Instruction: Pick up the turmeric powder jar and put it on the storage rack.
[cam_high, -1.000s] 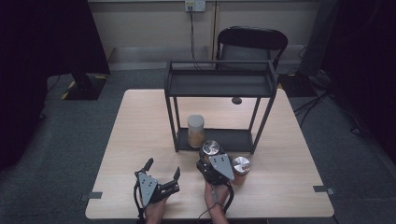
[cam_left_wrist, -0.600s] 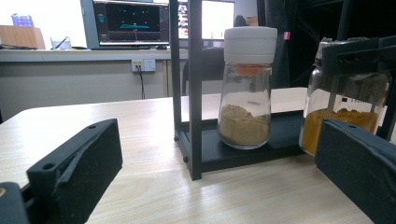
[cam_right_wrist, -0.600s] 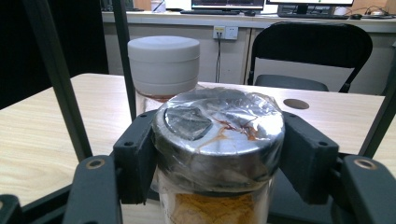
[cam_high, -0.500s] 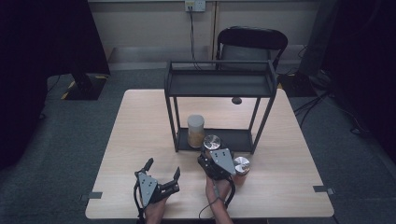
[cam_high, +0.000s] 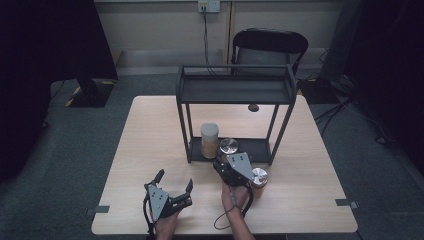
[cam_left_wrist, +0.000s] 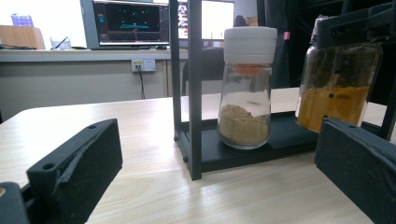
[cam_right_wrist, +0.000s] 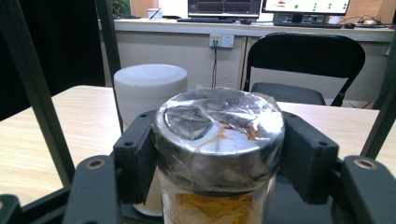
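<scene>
Silver-capped spice jar (cam_right_wrist: 218, 140) sits clamped just under its cap in our right gripper (cam_high: 227, 156), the fingers pressing on both sides so it hangs upright at the front edge of the rack's lower shelf (cam_high: 260, 148). We judge it is headed for the free spot beside the white-capped jar (cam_high: 209, 140) already standing there. A second silver-capped jar (cam_high: 258, 179) waits on the worktop (cam_high: 150, 130) by our right hand. Our left gripper (cam_high: 174, 186) rests low with fingers spread wide, holding nothing.
</scene>
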